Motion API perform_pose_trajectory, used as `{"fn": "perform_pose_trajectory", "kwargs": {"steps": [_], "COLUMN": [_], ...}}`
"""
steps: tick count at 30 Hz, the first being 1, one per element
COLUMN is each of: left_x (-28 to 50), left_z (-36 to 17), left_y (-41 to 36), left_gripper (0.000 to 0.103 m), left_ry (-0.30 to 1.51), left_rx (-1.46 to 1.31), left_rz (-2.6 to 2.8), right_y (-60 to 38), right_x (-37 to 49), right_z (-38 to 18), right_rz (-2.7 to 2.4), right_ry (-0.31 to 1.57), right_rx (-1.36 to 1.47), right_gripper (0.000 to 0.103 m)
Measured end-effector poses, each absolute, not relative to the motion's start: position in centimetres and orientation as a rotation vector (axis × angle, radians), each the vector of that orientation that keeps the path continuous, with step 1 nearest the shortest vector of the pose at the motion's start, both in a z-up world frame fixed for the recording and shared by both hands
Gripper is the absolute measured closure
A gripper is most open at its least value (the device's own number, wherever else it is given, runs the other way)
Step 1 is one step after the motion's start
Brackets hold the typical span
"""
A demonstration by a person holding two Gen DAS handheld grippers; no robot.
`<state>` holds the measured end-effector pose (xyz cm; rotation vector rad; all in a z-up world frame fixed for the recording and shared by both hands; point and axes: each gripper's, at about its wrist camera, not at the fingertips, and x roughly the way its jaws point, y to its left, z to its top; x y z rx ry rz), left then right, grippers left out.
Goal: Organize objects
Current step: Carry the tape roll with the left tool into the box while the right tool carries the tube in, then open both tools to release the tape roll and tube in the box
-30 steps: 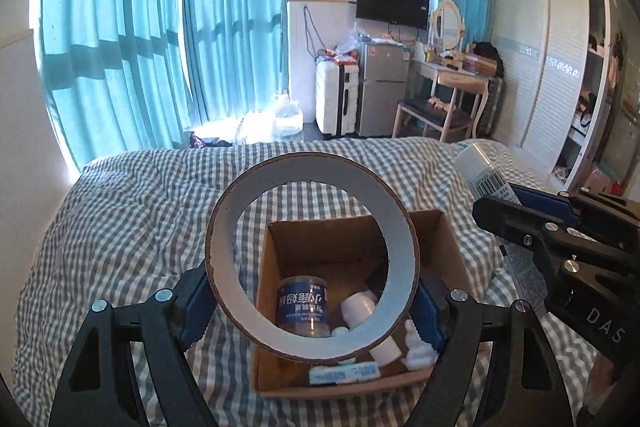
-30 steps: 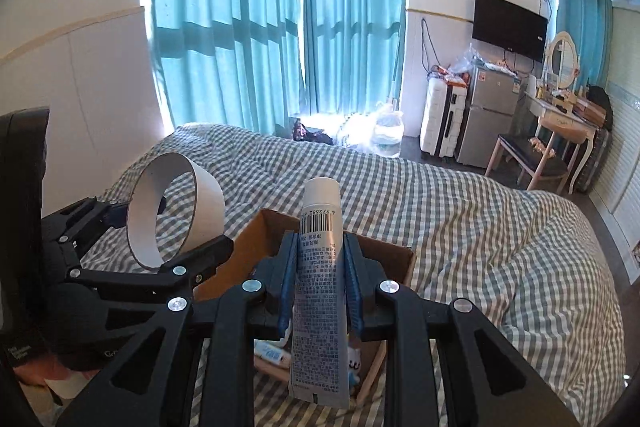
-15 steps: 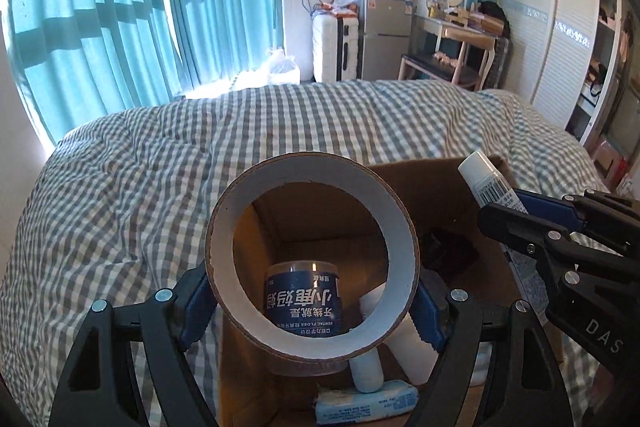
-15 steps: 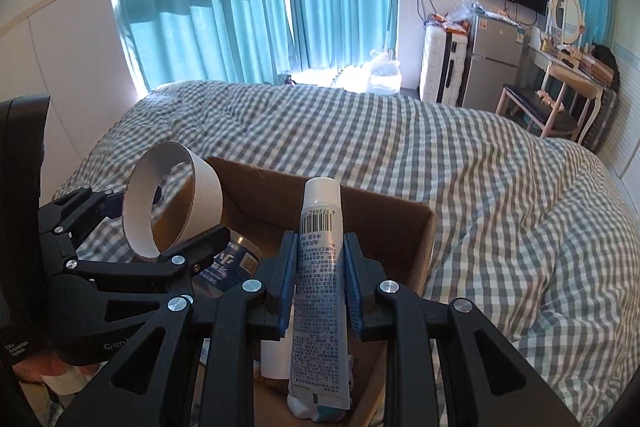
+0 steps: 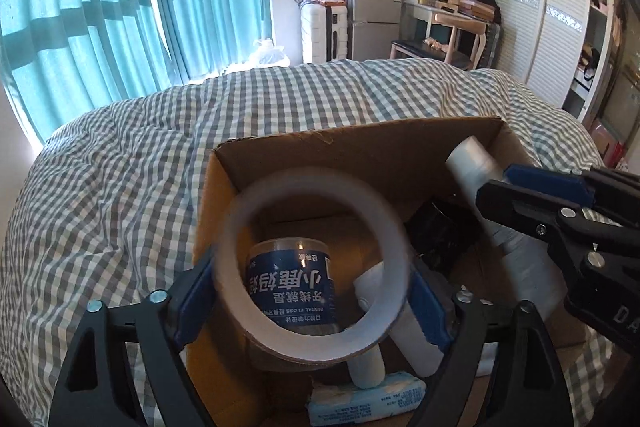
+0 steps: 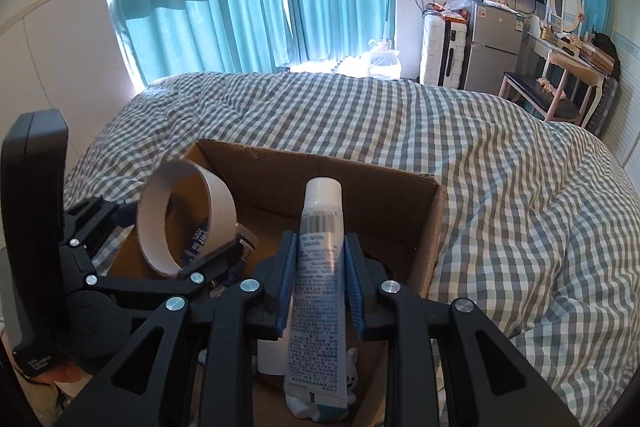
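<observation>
Both grippers hang over the cardboard box (image 6: 434,227), with bare checked bedspread (image 6: 520,187) around it. The left gripper (image 5: 312,291), just opened, seemingly frees the upright tape ring (image 5: 312,267); the right gripper (image 6: 318,283), opening, loosely flanks the toothpaste tube (image 6: 320,287), cap pointing away.

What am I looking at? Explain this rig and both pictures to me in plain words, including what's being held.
There is no robot here. A person holds a two-finger claw in each hand, and a wide-angle camera on each looks along its fingers. One picture is from the left claw, the other from the right claw. Both hang over an open cardboard box on a checked bedspread. The box holds a blue-labelled jar and some small white containers. A tape ring sits between the left claw's pads and a white tube between the right's. Both claws have just been opening, so the items look to be released into the box.
</observation>
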<state>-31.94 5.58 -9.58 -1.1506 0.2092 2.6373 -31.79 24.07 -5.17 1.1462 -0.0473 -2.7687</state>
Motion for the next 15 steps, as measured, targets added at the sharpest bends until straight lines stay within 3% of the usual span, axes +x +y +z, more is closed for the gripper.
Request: {"fn": "perform_pose_trajectory", "kwargs": {"steps": [2, 6, 11, 15], "left_x": [-31.3, -30.2, -28.0, -25.1], "left_z": [-8.8, -6.7, -2.3, 1.4], "left_y": [5.5, 4.9, 3.8, 3.2], "left_gripper": [0.010, 0.005, 0.004, 0.002], "left_ry": [0.189, 0.162, 0.113, 0.101], "left_rx": [-1.118, -1.069, -0.971, -0.877], "left_rz": [2.653, 2.690, 2.745, 2.792], "right_y": [24.3, 24.5, 24.2, 23.9], "right_x": [-31.3, -30.4, -28.1, -25.2], "right_z": [-4.4, -2.2, 1.8, 5.2], "right_rz": [-2.791, -2.834, -2.900, -2.955], "right_ry": [-0.080, -0.100, -0.129, -0.155], "right_rx": [1.115, 1.058, 0.940, 0.853], "right_gripper": [0.046, 0.043, 0.017, 0.006]}}
